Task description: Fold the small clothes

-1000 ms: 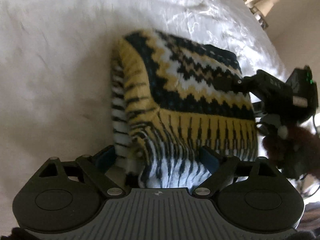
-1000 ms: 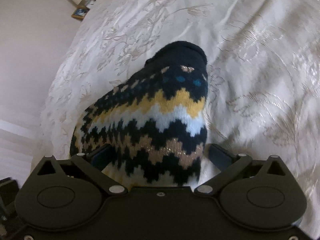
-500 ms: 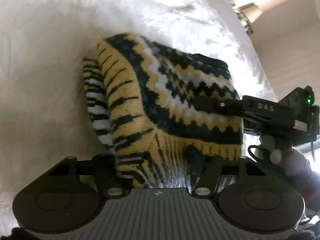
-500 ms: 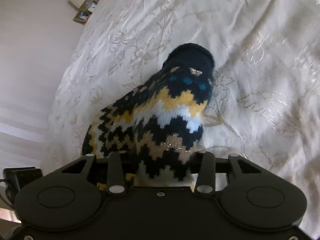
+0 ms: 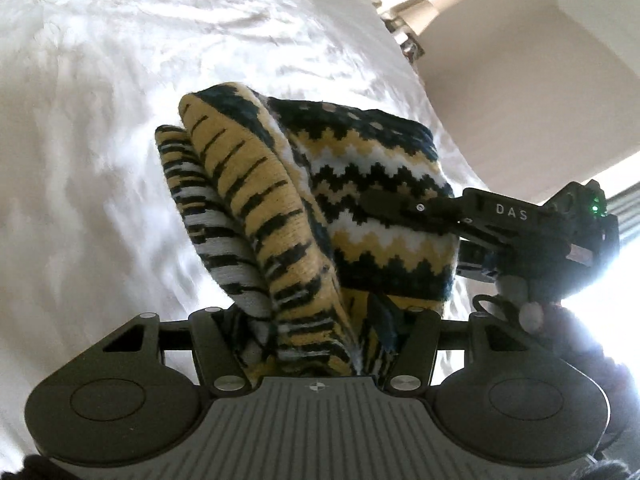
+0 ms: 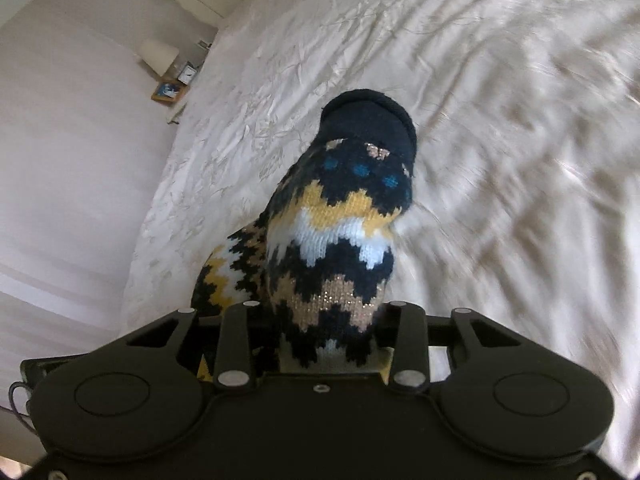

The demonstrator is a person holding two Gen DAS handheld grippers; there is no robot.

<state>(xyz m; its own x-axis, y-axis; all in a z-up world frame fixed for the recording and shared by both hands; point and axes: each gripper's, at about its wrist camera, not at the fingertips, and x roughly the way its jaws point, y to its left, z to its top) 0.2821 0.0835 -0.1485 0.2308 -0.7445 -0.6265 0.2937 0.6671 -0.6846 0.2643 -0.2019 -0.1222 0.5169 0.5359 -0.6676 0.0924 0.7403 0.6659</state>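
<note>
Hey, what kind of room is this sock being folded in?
Most likely a bedroom. The knitted sock hangs over a wide white embroidered bedspread, and beside the bed stands a low table with a small lamp and a little clock.

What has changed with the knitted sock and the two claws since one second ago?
Both the left claw and the right claw closed on the knitted sock and lifted it off the white bedspread. The bedspread stayed as it was.
</note>
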